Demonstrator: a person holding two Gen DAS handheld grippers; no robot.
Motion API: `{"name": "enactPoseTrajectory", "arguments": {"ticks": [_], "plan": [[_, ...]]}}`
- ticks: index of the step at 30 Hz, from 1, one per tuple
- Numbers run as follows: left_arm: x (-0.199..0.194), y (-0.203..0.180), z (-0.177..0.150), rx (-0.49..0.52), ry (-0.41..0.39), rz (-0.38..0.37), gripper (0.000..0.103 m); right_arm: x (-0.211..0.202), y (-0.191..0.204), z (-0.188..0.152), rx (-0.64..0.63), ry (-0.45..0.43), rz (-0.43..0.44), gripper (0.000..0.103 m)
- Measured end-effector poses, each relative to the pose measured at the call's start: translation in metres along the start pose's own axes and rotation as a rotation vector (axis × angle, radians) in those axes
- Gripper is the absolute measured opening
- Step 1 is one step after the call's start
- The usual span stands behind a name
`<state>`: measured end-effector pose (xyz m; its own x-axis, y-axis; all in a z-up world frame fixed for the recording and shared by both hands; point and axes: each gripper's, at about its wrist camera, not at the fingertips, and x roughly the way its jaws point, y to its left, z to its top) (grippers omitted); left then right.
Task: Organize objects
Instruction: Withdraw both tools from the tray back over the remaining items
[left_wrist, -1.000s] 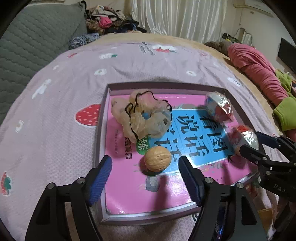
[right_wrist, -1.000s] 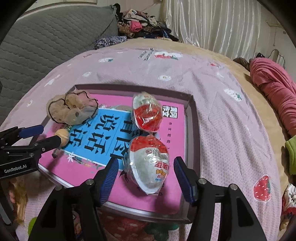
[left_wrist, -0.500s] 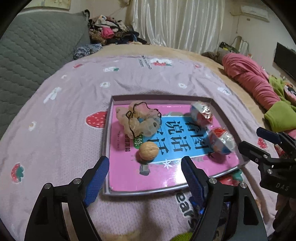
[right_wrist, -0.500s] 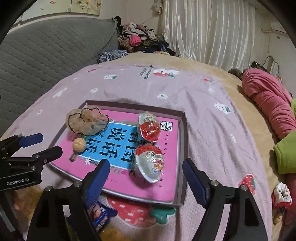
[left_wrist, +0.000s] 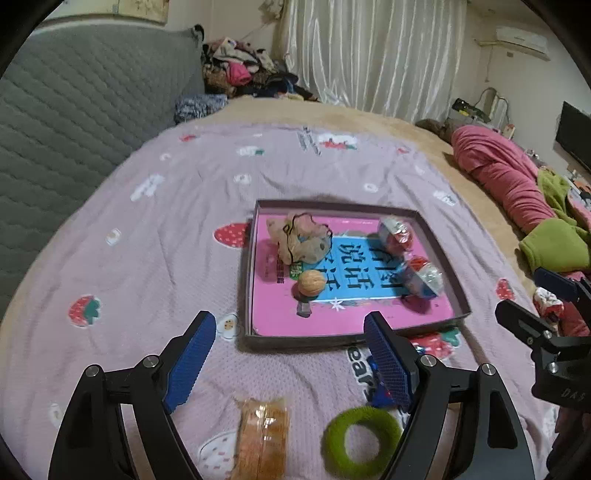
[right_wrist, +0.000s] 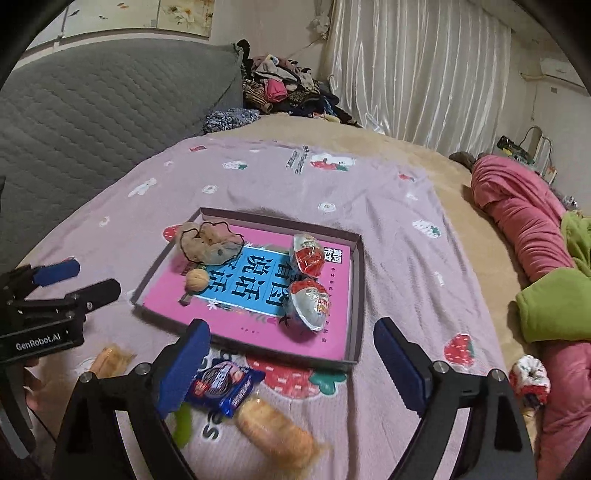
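Observation:
A shallow box tray (left_wrist: 248, 280) (right_wrist: 357, 295) with a pink book inside lies on the pink bedspread. In it are a walnut (left_wrist: 311, 282) (right_wrist: 196, 280), a beige scrunchie (left_wrist: 301, 236) (right_wrist: 208, 242) and two wrapped egg toys (left_wrist: 423, 275) (right_wrist: 310, 303). My left gripper (left_wrist: 290, 360) is open and empty, held back from the tray's near edge, above a wrapped cake (left_wrist: 261, 435) and a green ring (left_wrist: 361, 441). My right gripper (right_wrist: 291, 363) is open and empty, above a blue snack packet (right_wrist: 223, 386) and another wrapped cake (right_wrist: 275, 432).
A grey quilted headboard (left_wrist: 74, 122) stands at the left. A clothes pile (left_wrist: 243, 77) and curtains lie beyond the bed. Pink and green bedding (right_wrist: 532, 236) is heaped at the right. A red-white scrunchie (right_wrist: 530, 378) lies by the right edge.
Both grippers have pulled back and up from the tray, still open. The loose snacks and the green ring in front of the tray have come into view.

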<state>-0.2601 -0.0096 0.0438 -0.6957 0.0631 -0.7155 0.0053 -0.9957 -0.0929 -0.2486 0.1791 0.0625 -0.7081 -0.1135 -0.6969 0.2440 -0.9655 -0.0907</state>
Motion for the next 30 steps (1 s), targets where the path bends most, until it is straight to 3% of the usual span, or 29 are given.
{"name": "enactPoseTrajectory", "arguments": {"ticks": [16,30], "plan": [[-0.113,-0.007,-0.008,0.033,-0.080,0.006,0.083,-0.115,0.012,0.006,-0.023,-0.111,-0.013,0.091],[-0.179,-0.015,-0.025,0.047,-0.136,0.012,0.083,-0.173,0.018,-0.013,-0.042,-0.153,-0.019,0.091]]}}
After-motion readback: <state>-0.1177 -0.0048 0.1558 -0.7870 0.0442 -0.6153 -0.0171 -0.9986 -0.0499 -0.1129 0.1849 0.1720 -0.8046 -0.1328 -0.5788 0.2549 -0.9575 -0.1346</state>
